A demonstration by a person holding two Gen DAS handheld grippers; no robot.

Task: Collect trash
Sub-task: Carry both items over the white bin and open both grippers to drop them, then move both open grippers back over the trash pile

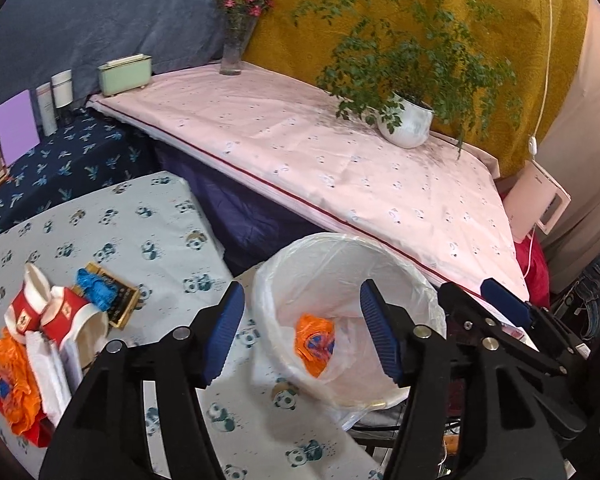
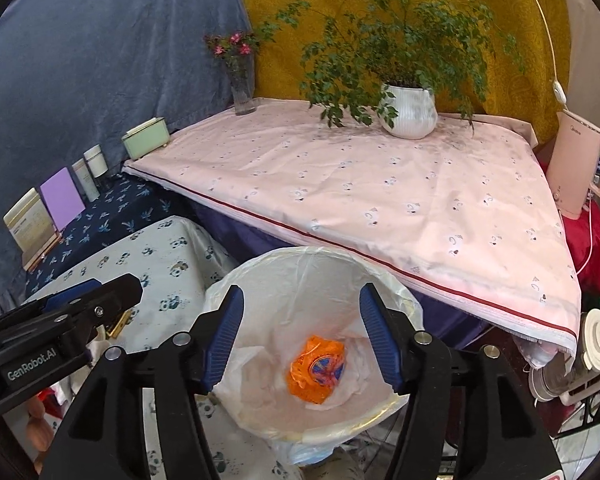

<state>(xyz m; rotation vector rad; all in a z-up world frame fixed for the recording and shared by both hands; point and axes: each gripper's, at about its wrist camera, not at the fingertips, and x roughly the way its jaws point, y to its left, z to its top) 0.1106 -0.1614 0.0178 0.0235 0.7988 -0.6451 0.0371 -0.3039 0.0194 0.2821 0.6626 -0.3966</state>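
A white-lined trash bin stands between the two tables, with an orange wrapper at its bottom. My left gripper is open and empty above the bin's left rim. My right gripper is open and empty right over the bin; it also shows in the left wrist view. On the panda-cloth table lie red-and-white paper cups, a blue crumpled wrapper on a black packet, white tissue and an orange wrapper.
A pink-clothed table behind the bin carries a potted plant, a flower vase and a green box. A dark blue shelf holds cards and jars. A pink appliance stands at right.
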